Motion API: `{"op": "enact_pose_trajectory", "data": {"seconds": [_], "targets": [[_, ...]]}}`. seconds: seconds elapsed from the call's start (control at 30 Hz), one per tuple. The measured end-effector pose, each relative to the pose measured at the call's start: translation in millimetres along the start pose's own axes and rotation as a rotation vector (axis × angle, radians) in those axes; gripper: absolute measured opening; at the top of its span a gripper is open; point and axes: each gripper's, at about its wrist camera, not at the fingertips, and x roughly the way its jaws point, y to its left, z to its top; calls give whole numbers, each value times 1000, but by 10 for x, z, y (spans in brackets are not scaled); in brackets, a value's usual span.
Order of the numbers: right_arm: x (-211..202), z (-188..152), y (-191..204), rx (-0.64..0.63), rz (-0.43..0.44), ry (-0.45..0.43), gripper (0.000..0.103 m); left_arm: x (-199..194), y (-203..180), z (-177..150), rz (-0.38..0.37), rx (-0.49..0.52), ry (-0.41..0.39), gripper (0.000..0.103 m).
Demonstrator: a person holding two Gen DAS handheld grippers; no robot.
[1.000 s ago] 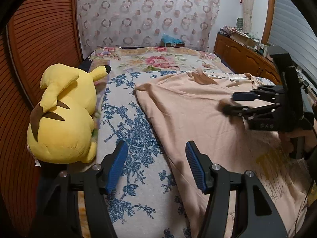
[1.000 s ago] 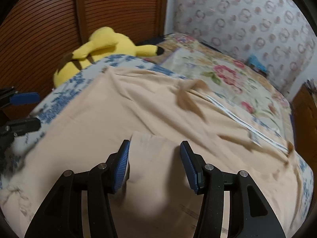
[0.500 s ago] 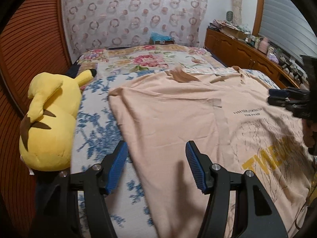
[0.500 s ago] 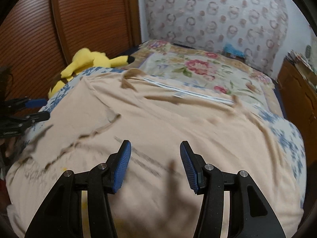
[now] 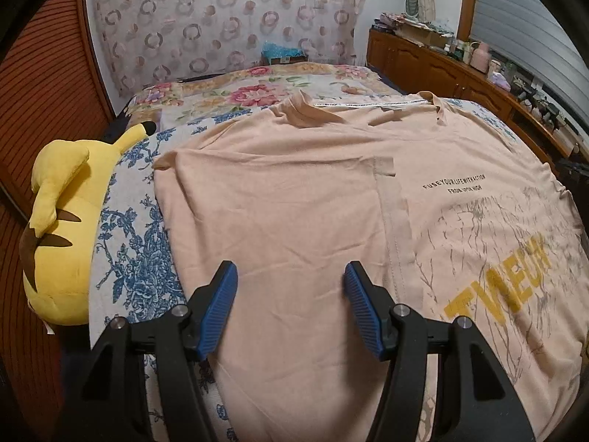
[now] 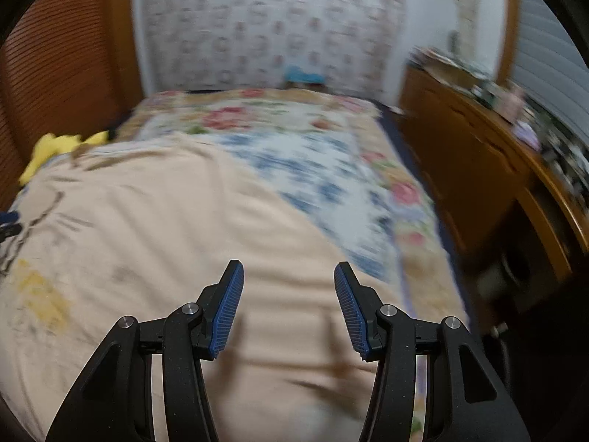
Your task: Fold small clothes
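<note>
Bed point(image 5: 140, 258): peach T-shirt point(image 5: 294, 202) spread flat across it, collar toward the far edge, long axis across the near edge. Yellow plush toy point(image 5: 59, 228) at the left edge. Left wrist view alone resolves the printed lettering; right wrist view blurred. Left gripper point(image 5: 291, 307) and right gripper point(image 6: 287, 307): jaws apart, nothing between.

Peach T-shirt point(image 5: 294, 202) spread flat on bed, print side up, lying crosswise. Collar at far edge, slightly rumpled, darker inner band showing. Small black text lines mid-chest; large yellow letters plus grey branch-like line art toward right part. One sleeve folded over body, its hem forming vertical seam line near middle. Left edge reaches blue floral sheet, corner slightly curled. Mild wrinkles, otherwise smooth. Right wrist view blurred: same T-shirt point(image 6: 154, 243) covers near-left part of bed, yellow print at left edge.
</note>
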Motion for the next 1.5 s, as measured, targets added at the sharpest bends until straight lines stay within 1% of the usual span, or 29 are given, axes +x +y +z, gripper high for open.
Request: {"op": "enact_pose_trajectory", "data": {"seconds": [0.1, 0.23, 0.4, 0.47, 0.53, 0.6, 0.67, 0.77, 0.8, 0.87, 0.93, 0.97, 1.03, 1.1, 1.2, 1.3, 1.43, 1.5], "targets": [[7, -115, -269, 41, -32, 26, 52, 9, -11, -10, 4, 3, -11, 62], [16, -266, -447, 89, -23, 50, 52, 23, -16, -17, -1, 2, -15, 66], [-1, -443, -465, 122, 12, 73, 52, 23, -24, -10, -7, 9, -12, 71], [-27, -476, -498, 139, 31, 71, 52, 23, -38, -9, -8, 15, -10, 74], [-52, -508, -518, 150, 45, 72, 52, 34, -57, -7, -13, 22, -5, 80], [-72, -526, -515, 151, 54, 72, 52, 34, -64, -5, -12, 24, -4, 80], [-102, -545, -496, 142, 56, 71, 49, 34, -74, -5, -12, 24, -4, 80], [-106, -535, -445, 121, 56, 67, 40, 33, -69, -4, -11, 25, -4, 80], [-109, -530, -418, 104, 38, 64, 38, 33, -72, -4, -10, 25, -4, 80], [-114, -519, -358, 56, -8, 57, 30, 33, -68, -5, -11, 24, -4, 81], [-129, -520, -317, 14, -47, 53, 9, 32, -68, -4, -10, 24, -4, 81], [-137, -519, -295, -2, -45, 52, 7, 32, -67, -4, -11, 24, -4, 81], [-150, -518, -266, -20, -34, 47, 3, 32, -67, -4, -11, 24, -4, 81], [-179, -496, -232, -34, -20, 37, 2, 30, -69, -5, -11, 24, -4, 81], [-270, -385, -162, -48, 16, -7, 2, 32, -67, -5, -12, 24, -4, 81], [-372, -202, -12, -78, 60, -56, 2, 32, -65, -5, -12, 24, -4, 81], [-506, 85, 326, -136, 150, -125, 1, 29, -69, -6, -12, 24, -4, 82], [-554, 244, 590, -172, 218, -155, 1, 31, -67, -5, -11, 25, -4, 82]]}}
